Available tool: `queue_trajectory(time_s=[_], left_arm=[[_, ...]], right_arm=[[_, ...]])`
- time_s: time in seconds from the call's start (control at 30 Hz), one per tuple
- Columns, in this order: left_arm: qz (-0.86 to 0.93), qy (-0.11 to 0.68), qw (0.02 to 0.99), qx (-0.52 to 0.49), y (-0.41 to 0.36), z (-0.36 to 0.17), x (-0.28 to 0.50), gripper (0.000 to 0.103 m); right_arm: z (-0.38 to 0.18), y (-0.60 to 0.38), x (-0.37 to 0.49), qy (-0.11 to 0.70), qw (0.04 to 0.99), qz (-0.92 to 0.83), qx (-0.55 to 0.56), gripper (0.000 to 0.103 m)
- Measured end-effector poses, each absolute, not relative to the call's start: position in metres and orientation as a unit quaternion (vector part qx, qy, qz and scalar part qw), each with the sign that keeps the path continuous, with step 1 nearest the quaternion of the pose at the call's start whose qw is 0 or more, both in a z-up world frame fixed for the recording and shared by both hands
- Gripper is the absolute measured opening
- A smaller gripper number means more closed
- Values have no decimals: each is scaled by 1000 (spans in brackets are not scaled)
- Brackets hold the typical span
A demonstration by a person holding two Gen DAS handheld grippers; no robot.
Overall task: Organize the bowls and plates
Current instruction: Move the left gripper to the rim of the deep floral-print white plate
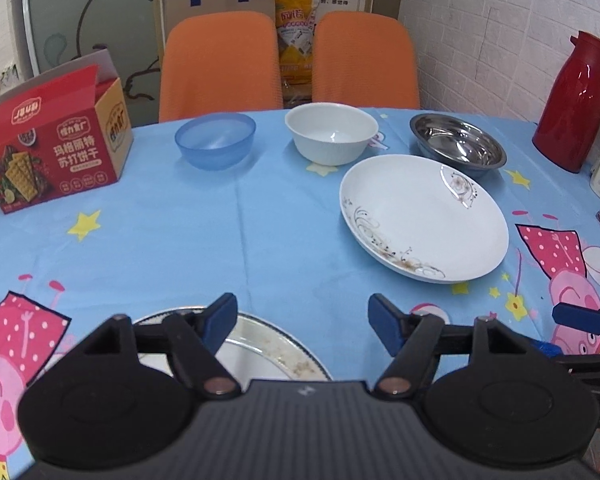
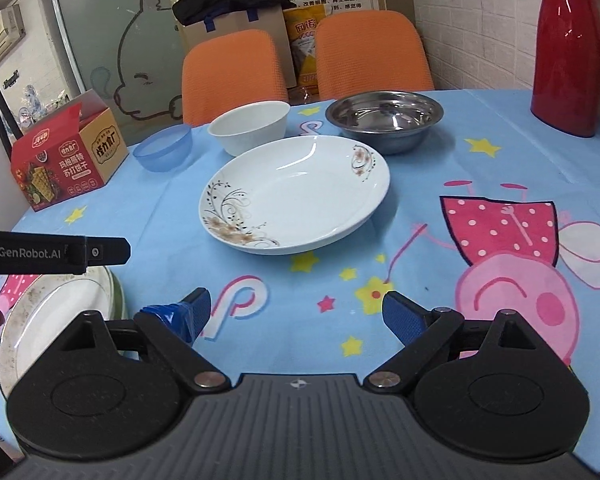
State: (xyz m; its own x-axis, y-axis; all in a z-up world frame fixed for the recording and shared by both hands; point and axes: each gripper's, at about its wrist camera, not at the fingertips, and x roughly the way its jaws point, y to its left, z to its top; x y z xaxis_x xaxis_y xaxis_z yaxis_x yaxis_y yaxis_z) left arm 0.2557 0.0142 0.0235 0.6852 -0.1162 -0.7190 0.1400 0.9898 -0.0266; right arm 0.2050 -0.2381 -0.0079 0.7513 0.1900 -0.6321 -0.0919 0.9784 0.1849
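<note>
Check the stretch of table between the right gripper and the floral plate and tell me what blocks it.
Nothing visible does. Only bare tablecloth lies between the open right gripper and the floral plate. The bowls stand behind the plate, and the rimmed plate lies off to the gripper's left.

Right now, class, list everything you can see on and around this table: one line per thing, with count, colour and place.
flowered plate: 1, white, mid-table
rimmed plates: seemingly a stack, white with a dark rim line and a greenish edge beneath, near edge
blue bowl: 1, translucent blue, far side
white bowl: 1, white, far side, beside the blue bowl
steel bowl: 1, silver, far side, behind the flowered plate
cracker box: 1, red, open, far left
flask: 1, red, far right
tablecloth: 1, blue with cartoon pigs
chairs: 2, orange, behind the table
left gripper: 1, black with blue pads, open, empty
right gripper: 1, same colours, open, empty
</note>
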Motion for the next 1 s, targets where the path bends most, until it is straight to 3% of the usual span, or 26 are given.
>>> queue_trajectory(time_s=[0.67, 1.0], left_arm=[[-52, 403, 912, 61, -19, 26, 327, 77], [-84, 451, 888, 26, -17, -1, 392, 78]], right_arm=[[-8, -270, 260, 340, 934, 74, 81, 80], [-17, -272, 313, 349, 931, 73, 81, 80]])
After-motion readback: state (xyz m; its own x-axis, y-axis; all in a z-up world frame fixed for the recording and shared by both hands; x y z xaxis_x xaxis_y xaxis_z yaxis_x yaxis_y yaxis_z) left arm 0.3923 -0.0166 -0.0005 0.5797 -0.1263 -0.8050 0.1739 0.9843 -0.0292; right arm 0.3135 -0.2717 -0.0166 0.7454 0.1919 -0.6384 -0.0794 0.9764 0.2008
